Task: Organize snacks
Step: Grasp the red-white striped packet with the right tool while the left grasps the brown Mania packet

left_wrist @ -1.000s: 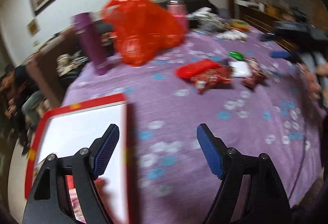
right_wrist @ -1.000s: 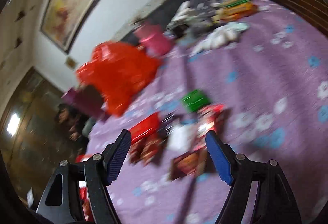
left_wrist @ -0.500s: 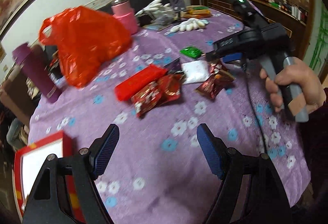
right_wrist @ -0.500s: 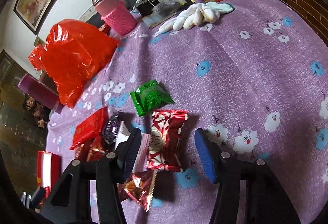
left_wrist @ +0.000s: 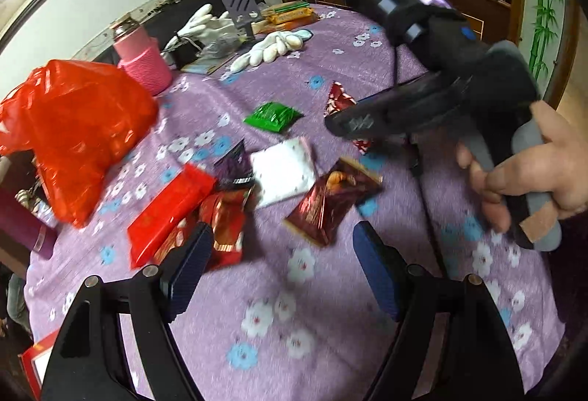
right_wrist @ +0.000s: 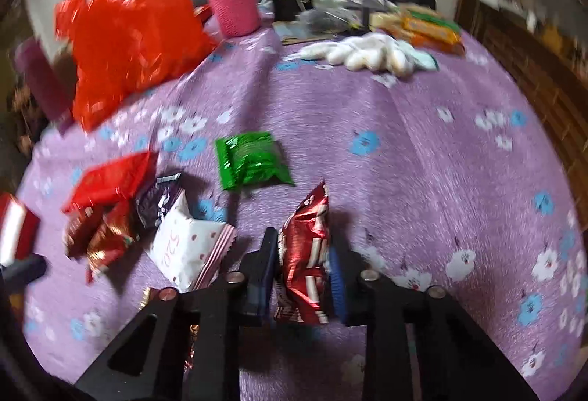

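One white packet (right_wrist: 187,246) — "520" in red, beside right gripper (right_wrist: 303,276)

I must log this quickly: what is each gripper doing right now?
Left gripper: open, holding nothing.
Right gripper: jaws closing on the red and white snack packet.

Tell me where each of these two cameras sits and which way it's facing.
Left wrist: on the left gripper, jaws open, angled down over the purple tablecloth; shows the person's right hand.
Right wrist: on the right gripper, angled down at the table, jaws closing on a red-and-white snack packet; no hand visible.
Both see the green packet, orange bag and pink bottle.
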### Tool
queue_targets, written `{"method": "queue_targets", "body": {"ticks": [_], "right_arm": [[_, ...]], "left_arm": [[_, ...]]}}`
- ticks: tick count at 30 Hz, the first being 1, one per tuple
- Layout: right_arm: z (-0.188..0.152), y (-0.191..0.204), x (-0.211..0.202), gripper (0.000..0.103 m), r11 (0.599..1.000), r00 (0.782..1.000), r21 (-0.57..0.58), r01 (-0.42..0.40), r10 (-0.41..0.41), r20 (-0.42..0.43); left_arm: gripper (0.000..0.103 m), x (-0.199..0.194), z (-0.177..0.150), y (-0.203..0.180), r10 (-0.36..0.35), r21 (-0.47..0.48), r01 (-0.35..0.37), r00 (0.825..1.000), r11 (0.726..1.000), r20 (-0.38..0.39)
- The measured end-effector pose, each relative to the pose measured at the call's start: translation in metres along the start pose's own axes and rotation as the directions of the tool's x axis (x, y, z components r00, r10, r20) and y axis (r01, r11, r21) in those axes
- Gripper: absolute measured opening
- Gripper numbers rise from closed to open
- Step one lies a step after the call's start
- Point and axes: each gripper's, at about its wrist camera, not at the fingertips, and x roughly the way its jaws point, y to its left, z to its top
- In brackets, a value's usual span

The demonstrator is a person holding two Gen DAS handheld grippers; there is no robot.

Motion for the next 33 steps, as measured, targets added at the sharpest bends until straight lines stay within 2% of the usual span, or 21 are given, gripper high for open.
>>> {"method": "queue_targets", "body": {"ticks": [3, 8, 11, 14, 16, 17, 18, 22, 24, 29, 33], "right_arm": [[0.005, -0.025, -0.006, 0.022, 0.994, 0.999, 0.104, -0.037, 0.036, 0.017], [0.006, -0.039, -0.012, 0.022, 0.975, 0.992, 0.186, -0.123, 0.118, 0.038], [0.007, -0.043, -0.013, 0.022, 0.962, 0.985, 0.212, -0.173, 0.168, 0.043], [0.007, -0.046, -0.015, 0.022, 0.954, 0.982, 0.231, -0.189, 0.182, 0.052], [0.007, -0.047, -0.015, 0.022, 0.95, 0.981, 0.241, -0.196, 0.188, 0.055], [0.006, -0.047, -0.016, 0.022, 0.948, 0.979, 0.246, -0.202, 0.194, 0.057], [0.007, -0.048, -0.016, 0.022, 0.946, 0.978, 0.249, -0.21, 0.202, 0.058], [0.007, -0.047, -0.014, 0.022, 0.944, 0.976, 0.25, -0.217, 0.21, 0.056], [0.007, -0.047, -0.015, 0.022, 0.939, 0.972, 0.252, -0.233, 0.224, 0.064], [0.007, -0.044, -0.013, 0.022, 0.943, 0.974, 0.243, -0.228, 0.221, 0.054], [0.006, -0.039, -0.013, 0.022, 0.943, 0.971, 0.23, -0.239, 0.233, 0.055]], "left_arm": [[0.078, 0.011, 0.01, -0.004, -0.032, 0.027, 0.032, 0.999, 0.999, -0.013], [0.078, 0.032, 0.018, -0.007, -0.095, 0.042, 0.097, 0.994, 0.994, -0.057], [0.078, 0.041, 0.021, -0.002, -0.131, 0.011, 0.132, 0.989, 0.991, -0.067], [0.077, 0.049, 0.021, 0.002, -0.174, -0.025, 0.172, 0.981, 0.985, -0.085], [0.066, 0.052, 0.018, 0.002, -0.183, -0.031, 0.181, 0.979, 0.983, -0.09], [0.053, 0.055, 0.018, 0.002, -0.199, -0.036, 0.196, 0.975, 0.98, -0.097], [0.047, 0.057, 0.016, 0.001, -0.217, -0.041, 0.214, 0.971, 0.976, -0.104], [0.045, 0.057, 0.015, -0.004, -0.235, -0.033, 0.233, 0.968, 0.972, -0.085], [0.034, 0.056, 0.015, -0.004, -0.248, -0.044, 0.245, 0.966, 0.969, -0.077], [0.031, 0.05, 0.01, -0.007, -0.243, -0.061, 0.241, 0.969, 0.969, -0.047], [0.029, 0.044, 0.002, 0.0, -0.258, -0.132, 0.254, 0.966, 0.958, -0.015]]}}
